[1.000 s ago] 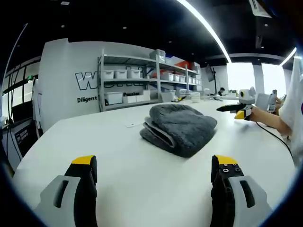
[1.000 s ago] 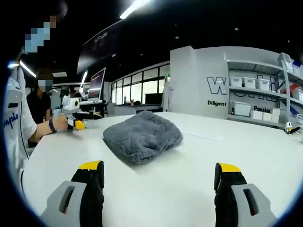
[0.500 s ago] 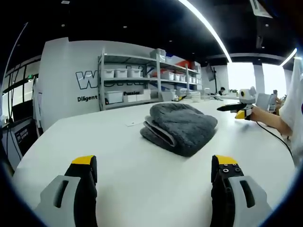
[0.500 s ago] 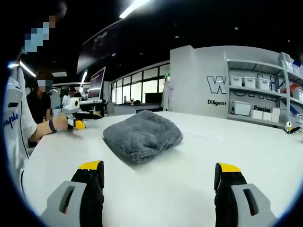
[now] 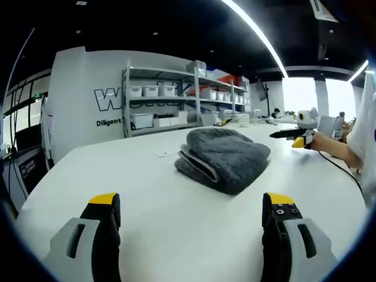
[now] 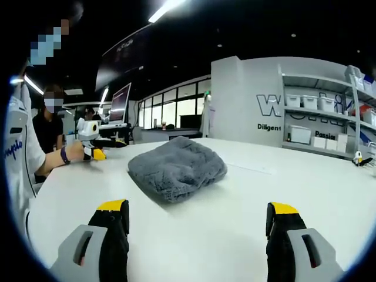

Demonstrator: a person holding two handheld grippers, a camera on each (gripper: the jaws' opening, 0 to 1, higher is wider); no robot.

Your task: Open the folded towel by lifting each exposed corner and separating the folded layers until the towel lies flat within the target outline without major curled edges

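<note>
Both grippers, left gripper (image 5: 191,205) and right gripper (image 6: 198,214), hold unchanged, jaws spread wide with nothing between them. Ahead of each, well apart, the folded grey towel (image 5: 223,157) lies unmoved on the white table (image 5: 147,194); shelving (image 5: 176,100) stands beyond.

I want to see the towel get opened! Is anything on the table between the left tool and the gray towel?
No. In the left gripper view, only bare white table lies between the open left tool and the folded gray towel.
</note>
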